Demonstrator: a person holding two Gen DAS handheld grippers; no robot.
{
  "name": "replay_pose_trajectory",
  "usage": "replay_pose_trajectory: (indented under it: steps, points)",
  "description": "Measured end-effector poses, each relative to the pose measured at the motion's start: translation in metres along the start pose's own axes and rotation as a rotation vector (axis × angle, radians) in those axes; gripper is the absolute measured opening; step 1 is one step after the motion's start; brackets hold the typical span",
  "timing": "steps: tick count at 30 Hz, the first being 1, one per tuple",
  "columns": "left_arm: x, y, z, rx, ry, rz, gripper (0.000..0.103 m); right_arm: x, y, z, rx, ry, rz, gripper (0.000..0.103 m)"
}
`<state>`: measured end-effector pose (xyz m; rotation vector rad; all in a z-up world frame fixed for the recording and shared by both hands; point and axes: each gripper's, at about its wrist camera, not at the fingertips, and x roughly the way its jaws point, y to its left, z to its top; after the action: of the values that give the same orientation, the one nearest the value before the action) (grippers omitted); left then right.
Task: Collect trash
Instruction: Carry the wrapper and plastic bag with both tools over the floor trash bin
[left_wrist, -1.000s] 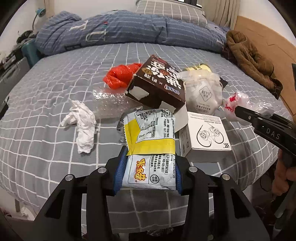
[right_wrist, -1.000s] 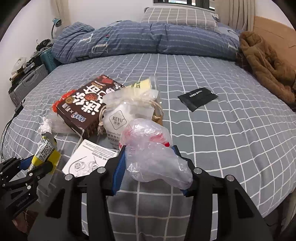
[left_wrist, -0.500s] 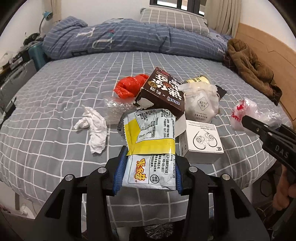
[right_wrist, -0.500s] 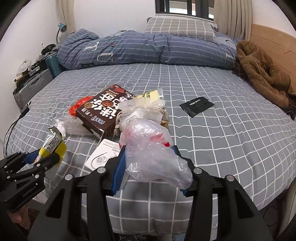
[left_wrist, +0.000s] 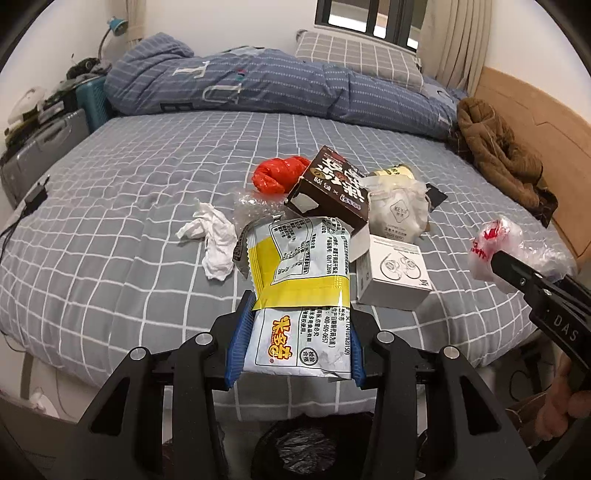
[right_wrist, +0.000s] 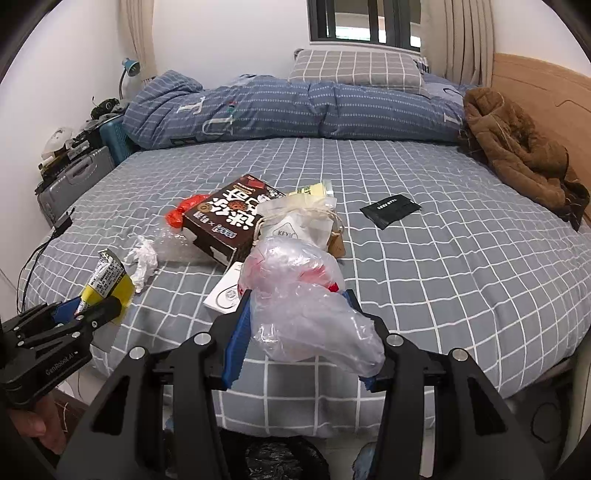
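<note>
**Holding two pieces of trash above the bed's near edge**

Gripping a snack wrapper (left_wrist: 299, 295) (grey and yellow, printed side up), our left gripper (left_wrist: 295, 339) has its blue pads pressed on both sides, jaws partly closed around it. Our right gripper (right_wrist: 299, 332) clamps a clear bag (right_wrist: 306, 306) with red print, jaws likewise partly closed on the crumpled plastic. Both items hang clear of the bed (left_wrist: 110, 206).

Below the grippers, at the bed's foot, we see a bin with a black liner (left_wrist: 299, 446).

Left lying on the checked sheet, grouped near the middle:
- brown box (left_wrist: 328, 188), tilted, one end flap open
- red bag (left_wrist: 277, 173), just behind the box
- white box (left_wrist: 395, 273), touching the brown box's open flap
- pouch (left_wrist: 399, 214), cream, beside the brown box
- tissue (left_wrist: 214, 236), crumpled, left of the group
- bubble wrap (left_wrist: 255, 206), between tissue and brown box
- black packet (right_wrist: 389, 210), apart to the right

Elsewhere: a blue duvet (right_wrist: 295, 107) and a pillow (right_wrist: 354, 70) at the far side, and a brown coat (right_wrist: 517, 155) by the wooden headboard.
</note>
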<state>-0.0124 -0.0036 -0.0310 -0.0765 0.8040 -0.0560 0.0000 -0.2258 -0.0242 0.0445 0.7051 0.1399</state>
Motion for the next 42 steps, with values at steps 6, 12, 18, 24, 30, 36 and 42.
replay_pose_trajectory:
  steps: [6,12,18,24,30,36,42]
  points:
    - [-0.017,-0.007,-0.012,0.001,-0.017,-0.006,0.043,-0.021,0.005,-0.017,-0.001,-0.011,0.005,0.046]
    - [-0.027,-0.009,-0.03,0.005,-0.005,-0.008,0.043,-0.034,0.011,-0.036,-0.011,-0.003,0.01,0.046]
    - [-0.031,-0.007,-0.049,0.005,0.019,-0.001,0.043,-0.038,0.016,-0.053,-0.018,0.025,0.012,0.046]
    - [-0.031,-0.005,-0.066,0.003,0.044,0.004,0.043,-0.037,0.023,-0.071,-0.03,0.064,0.008,0.046]
    - [-0.03,-0.002,-0.085,-0.001,0.085,0.003,0.043,-0.034,0.028,-0.087,-0.037,0.108,0.003,0.046]
    - [-0.026,0.005,-0.106,-0.016,0.135,0.012,0.043,-0.026,0.025,-0.109,-0.015,0.179,0.0,0.046]
    - [-0.01,0.015,-0.124,-0.027,0.195,0.027,0.043,-0.011,0.022,-0.131,-0.007,0.258,-0.002,0.046]
